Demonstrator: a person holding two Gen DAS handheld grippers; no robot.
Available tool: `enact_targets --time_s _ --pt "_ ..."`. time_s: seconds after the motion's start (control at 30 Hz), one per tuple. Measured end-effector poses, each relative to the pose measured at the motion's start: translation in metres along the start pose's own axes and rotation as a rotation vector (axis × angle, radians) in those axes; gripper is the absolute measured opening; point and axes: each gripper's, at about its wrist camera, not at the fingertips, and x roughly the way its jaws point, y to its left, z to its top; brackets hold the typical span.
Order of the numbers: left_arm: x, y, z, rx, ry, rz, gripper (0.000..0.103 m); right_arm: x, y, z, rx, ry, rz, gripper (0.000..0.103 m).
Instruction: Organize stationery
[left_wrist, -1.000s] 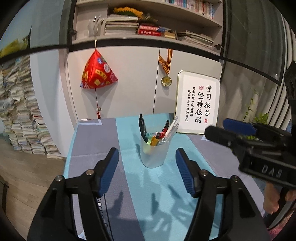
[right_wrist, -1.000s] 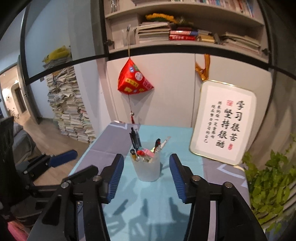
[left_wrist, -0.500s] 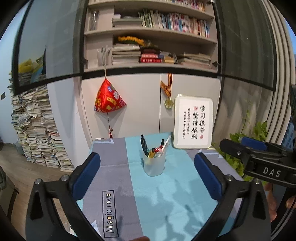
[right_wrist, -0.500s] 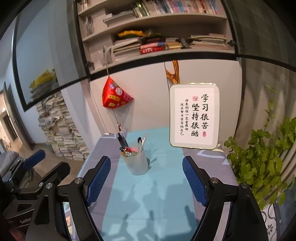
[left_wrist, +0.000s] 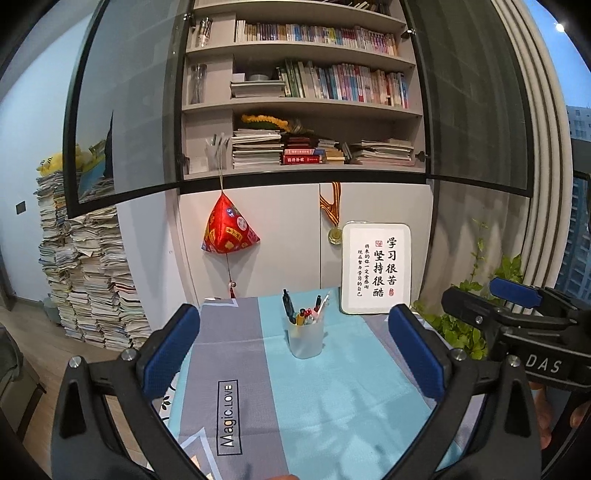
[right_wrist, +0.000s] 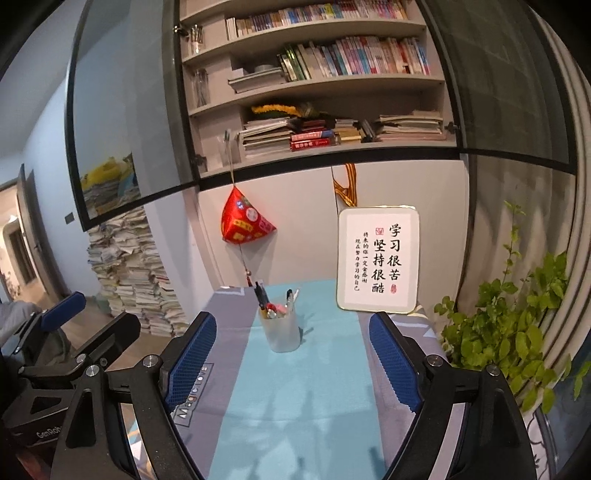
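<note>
Left gripper held low and near, pointed slightly downward toward the far side, jaws spread fully wide with nothing between the blue pads. Right gripper held alongside on the right, likewise tilted slightly down, jaws opening, nothing between them. Each gripper visible at the edge of the other's view. Fingertips of a hand seen under the right gripper's body.
</note>
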Motion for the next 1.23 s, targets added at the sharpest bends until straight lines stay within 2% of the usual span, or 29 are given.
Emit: enact_targets --time_s 0.13,0.5,1.23 --pt "-0.006 -0.001 -0.001 -0.002 -0.005 0.002 0.102 -0.008 0.001 -0.003 -0.008 -0.011 -0.03 0.086" --pt "-0.023 -0.002 0.004 -0.004 -0.056 0.017 0.102 -0.026 0.001 -0.001 -0.011 -0.055 -0.03 0.086" --pt "-0.023 0.005 0.007 -0.031 -0.058 0.02 0.102 -0.025 0.003 0.002 -0.008 -0.065 -0.03 0.086"
